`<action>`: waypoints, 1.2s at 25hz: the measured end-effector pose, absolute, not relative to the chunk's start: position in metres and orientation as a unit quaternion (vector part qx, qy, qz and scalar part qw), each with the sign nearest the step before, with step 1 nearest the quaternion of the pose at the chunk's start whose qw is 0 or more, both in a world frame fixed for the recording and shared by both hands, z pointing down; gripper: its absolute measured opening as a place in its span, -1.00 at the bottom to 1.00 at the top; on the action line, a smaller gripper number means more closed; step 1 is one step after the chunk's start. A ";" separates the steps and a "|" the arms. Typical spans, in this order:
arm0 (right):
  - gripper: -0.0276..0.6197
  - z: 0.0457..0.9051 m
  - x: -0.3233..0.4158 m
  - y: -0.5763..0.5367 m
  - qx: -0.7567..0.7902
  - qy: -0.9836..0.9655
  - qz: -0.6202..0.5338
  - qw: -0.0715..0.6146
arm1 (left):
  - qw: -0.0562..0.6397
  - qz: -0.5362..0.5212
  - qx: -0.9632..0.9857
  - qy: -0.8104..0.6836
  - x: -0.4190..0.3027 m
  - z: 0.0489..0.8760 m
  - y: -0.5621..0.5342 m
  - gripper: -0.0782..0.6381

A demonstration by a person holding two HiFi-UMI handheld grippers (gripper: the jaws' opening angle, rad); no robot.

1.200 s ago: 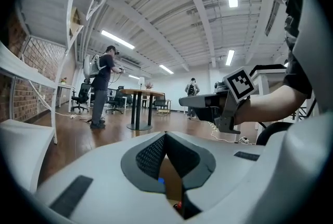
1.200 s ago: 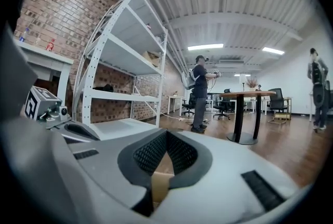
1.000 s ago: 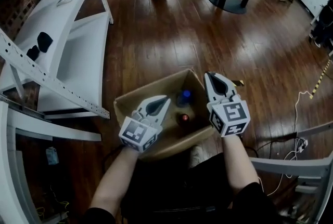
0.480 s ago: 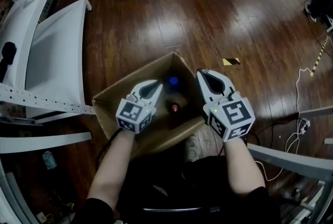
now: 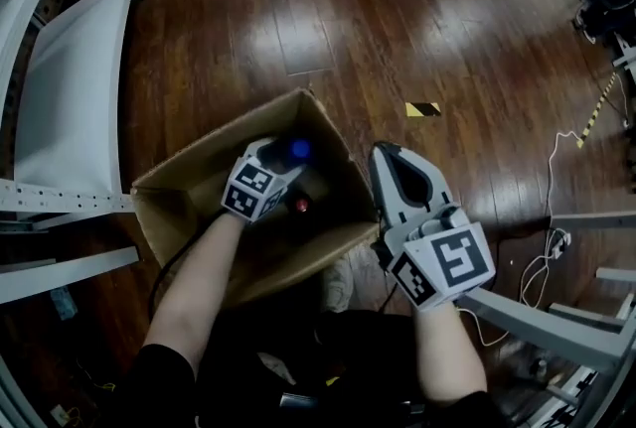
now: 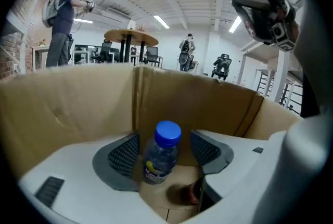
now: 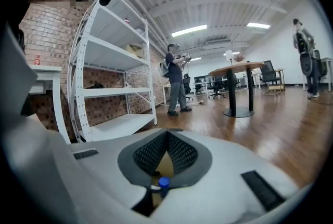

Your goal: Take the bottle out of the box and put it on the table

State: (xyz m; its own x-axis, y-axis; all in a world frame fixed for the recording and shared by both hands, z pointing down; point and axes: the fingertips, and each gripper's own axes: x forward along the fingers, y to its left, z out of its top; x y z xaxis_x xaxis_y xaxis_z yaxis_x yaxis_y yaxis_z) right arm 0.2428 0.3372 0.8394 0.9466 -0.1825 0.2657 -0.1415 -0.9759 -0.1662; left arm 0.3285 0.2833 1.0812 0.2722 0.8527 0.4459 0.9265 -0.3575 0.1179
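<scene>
The left tool is down inside the cardboard box. Its jaws have just been opening and now stand about half apart. The bottle stands upright between them, blue cap up. Neither pad presses on it, so nothing is gripped yet. From where I stand it looks a shade nearer the left pad than the right.

That offset is the first worry. If the jaws close as they are, the nearer pad may meet the bottle first and push it over before the other arrives. A clear, rounded bottle like that would probably slip or squash under a pinch that is high or crooked.

Just below and to the right of the tool's tips lies a dark thing with red on it, perhaps a second bottle. Going any deeper could knock it or catch it under the right jaw.

The box walls rise close around the tool. A lift that is not straight up could clip the bottle or the jaws on the rim and drag the box.

The right tool hangs outside the box at its near right edge. Its jaws are closed on nothing, so the box has no bracing.
</scene>
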 end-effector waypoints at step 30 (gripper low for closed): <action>-0.91 0.886 0.234 0.324 -0.963 0.099 -0.245 0.047 | 0.205 -0.330 -0.735 -0.556 0.333 1.157 0.308 0.25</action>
